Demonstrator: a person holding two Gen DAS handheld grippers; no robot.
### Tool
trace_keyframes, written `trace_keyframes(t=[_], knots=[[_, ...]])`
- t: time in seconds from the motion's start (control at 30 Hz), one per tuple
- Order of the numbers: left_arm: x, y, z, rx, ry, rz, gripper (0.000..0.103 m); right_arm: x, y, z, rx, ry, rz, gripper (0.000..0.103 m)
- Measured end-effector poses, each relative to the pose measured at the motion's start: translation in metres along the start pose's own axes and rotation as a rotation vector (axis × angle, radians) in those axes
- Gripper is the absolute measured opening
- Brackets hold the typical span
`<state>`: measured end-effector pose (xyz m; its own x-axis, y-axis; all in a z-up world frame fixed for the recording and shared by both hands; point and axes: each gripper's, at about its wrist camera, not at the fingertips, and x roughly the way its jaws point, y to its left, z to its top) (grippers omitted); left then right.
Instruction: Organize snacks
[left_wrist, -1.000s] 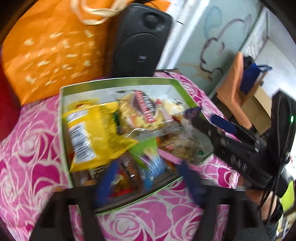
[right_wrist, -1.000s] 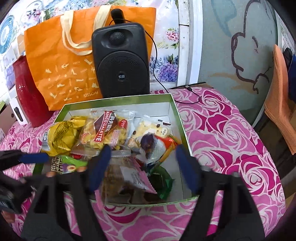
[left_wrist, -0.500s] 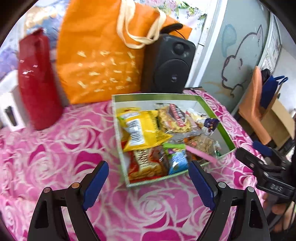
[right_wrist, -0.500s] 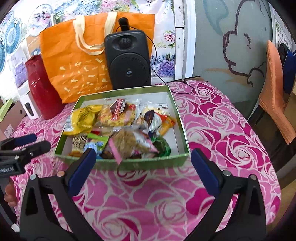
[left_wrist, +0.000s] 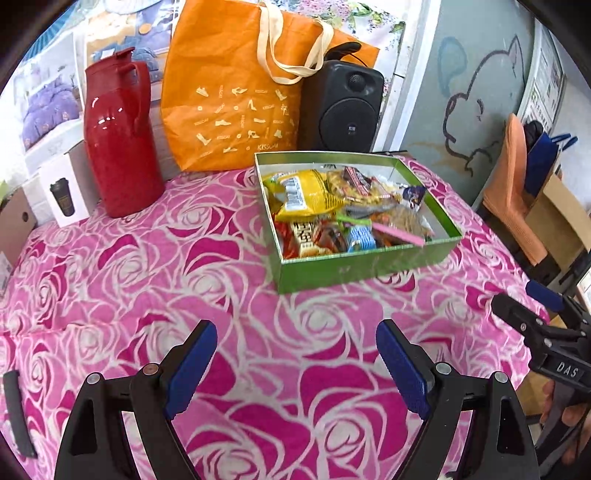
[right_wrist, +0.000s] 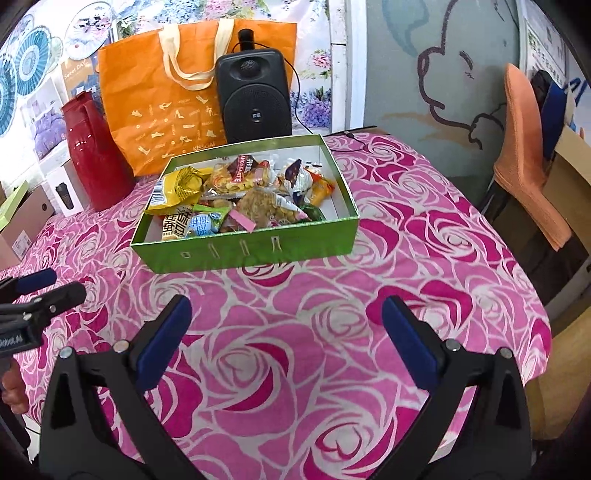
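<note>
A green open box (left_wrist: 365, 264) (right_wrist: 243, 254) sits on the pink rose tablecloth, filled with several snack packets: a yellow bag (left_wrist: 306, 195) (right_wrist: 177, 186), a pink-edged packet (right_wrist: 264, 208) and others. My left gripper (left_wrist: 297, 332) hovers open and empty over the cloth, well short of the box. The right gripper (right_wrist: 286, 310) is likewise open and empty, in front of the box's near wall. Each gripper shows at the edge of the other's view, the right gripper (left_wrist: 528, 308) at the right and the left gripper (right_wrist: 48, 284) at the left.
Behind the box stand a red jug (left_wrist: 118, 136) (right_wrist: 92, 155), an orange tote bag (left_wrist: 236, 96) (right_wrist: 173, 99) and a black speaker (left_wrist: 341, 107) (right_wrist: 255, 99). Cardboard boxes (left_wrist: 62, 188) line the left. An orange-draped chair (right_wrist: 528, 155) stands off the table's right edge.
Both grippers have pulled back from over the box toward the near side of the table. The box and snacks now look smaller and farther away.
</note>
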<state>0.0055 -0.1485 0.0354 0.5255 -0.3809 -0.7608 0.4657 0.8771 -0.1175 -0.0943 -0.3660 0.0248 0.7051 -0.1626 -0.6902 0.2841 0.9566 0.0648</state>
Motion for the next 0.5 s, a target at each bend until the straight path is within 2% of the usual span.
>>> trace_keyframes(t=[0.5], knots=[[-0.02,-0.003,-0.013,0.023,-0.035,0.021,0.09,-0.005,0.015,-0.007,0.0,-0.022,-0.021,0.102]])
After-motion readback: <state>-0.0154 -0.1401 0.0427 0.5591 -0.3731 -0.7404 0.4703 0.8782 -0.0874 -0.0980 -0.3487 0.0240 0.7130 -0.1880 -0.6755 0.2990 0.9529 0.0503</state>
